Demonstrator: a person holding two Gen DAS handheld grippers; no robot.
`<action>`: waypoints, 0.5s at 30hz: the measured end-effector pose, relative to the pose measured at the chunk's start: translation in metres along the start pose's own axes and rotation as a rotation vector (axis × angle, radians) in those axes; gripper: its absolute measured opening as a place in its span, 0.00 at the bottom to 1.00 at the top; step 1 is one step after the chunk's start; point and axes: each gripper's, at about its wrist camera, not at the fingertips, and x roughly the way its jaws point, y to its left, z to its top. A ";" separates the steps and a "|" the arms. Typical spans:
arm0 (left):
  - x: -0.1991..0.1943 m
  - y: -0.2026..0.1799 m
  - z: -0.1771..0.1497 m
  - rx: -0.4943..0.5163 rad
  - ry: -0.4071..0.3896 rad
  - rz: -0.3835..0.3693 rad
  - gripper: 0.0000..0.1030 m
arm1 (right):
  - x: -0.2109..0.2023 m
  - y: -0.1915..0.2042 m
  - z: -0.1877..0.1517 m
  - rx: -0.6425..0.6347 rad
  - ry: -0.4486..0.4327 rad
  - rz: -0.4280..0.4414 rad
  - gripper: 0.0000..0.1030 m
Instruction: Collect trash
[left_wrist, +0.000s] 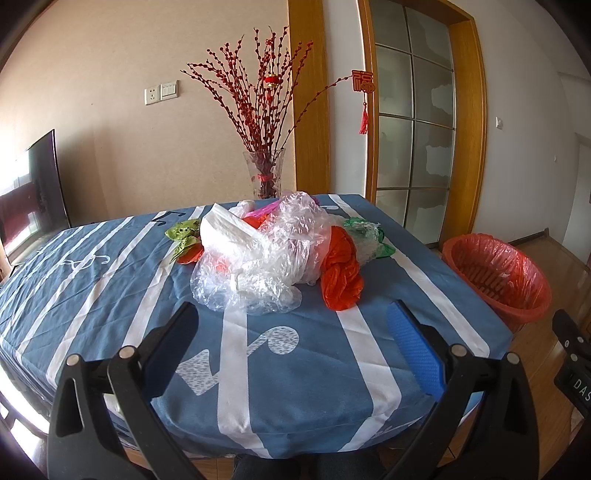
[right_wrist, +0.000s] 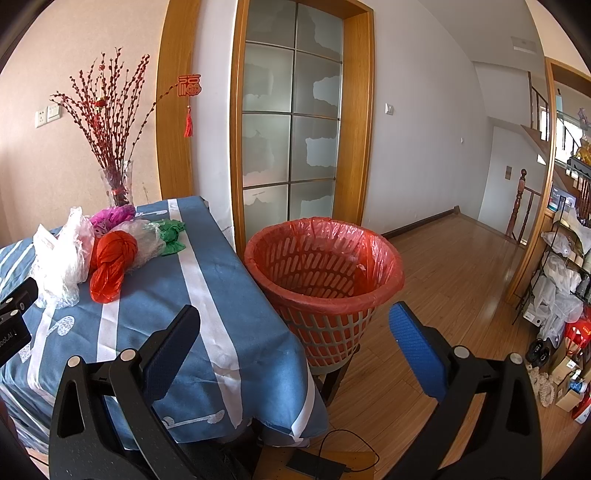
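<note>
Both tongs gaping wide, holding nothing: left tongs (left_wrist: 291, 343), right tongs (right_wrist: 295, 339). Trash pile (left_wrist: 273, 251) sitting mid tabletop (left_wrist: 110, 295); clear bag hiding items beneath. Lined basket (right_wrist: 325, 273) standing beside tabletop, base partly hidden.

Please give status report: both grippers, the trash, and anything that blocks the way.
Left gripper open, empty, short of trash pile on table. Right gripper open, empty, facing lined bin beside table. Nothing blocking.
</note>
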 end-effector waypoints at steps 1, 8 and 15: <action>0.000 0.000 0.000 0.000 0.000 -0.001 0.96 | 0.000 0.000 0.000 0.000 0.000 -0.001 0.98; 0.000 0.000 0.000 0.001 0.001 0.000 0.96 | 0.000 0.000 -0.001 0.000 0.000 -0.001 0.98; 0.000 0.000 0.000 0.001 0.001 0.000 0.96 | 0.001 -0.001 0.000 0.000 0.003 -0.002 0.98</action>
